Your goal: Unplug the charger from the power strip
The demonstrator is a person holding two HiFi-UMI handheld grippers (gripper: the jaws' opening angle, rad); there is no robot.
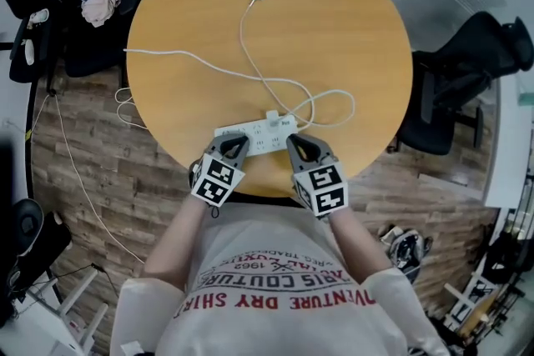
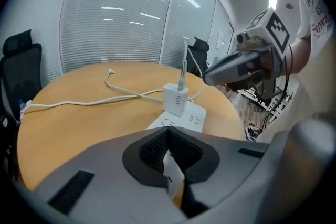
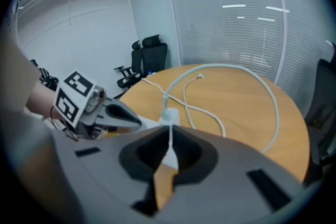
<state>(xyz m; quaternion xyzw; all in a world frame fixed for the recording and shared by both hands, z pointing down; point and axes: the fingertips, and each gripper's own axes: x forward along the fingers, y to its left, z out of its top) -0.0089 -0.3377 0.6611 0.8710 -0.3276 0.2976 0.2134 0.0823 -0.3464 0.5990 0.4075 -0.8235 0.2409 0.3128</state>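
A white power strip [image 1: 250, 137] lies at the near edge of the round wooden table [image 1: 350, 29]. A white charger [image 1: 272, 117] stands plugged into it, and its thin cable [image 1: 247, 54] loops off across the table. My left gripper [image 1: 236, 147] hangs just above the strip's left part, shut and holding nothing. My right gripper [image 1: 299, 147] hovers at the strip's right end, also shut and holding nothing. The left gripper view has the charger [image 2: 176, 98] upright on the strip [image 2: 185, 119] ahead of the jaws [image 2: 172, 178], with the right gripper [image 2: 231, 68] beyond. The right gripper [image 3: 164, 165] faces the charger [image 3: 169, 115].
The strip's own cord [image 1: 167, 54] runs left and drops off the table to the wood floor. Black office chairs stand at the right [image 1: 467, 71] and at the far left [image 1: 92, 21], the latter with a cloth on it. Glass walls with blinds lie beyond.
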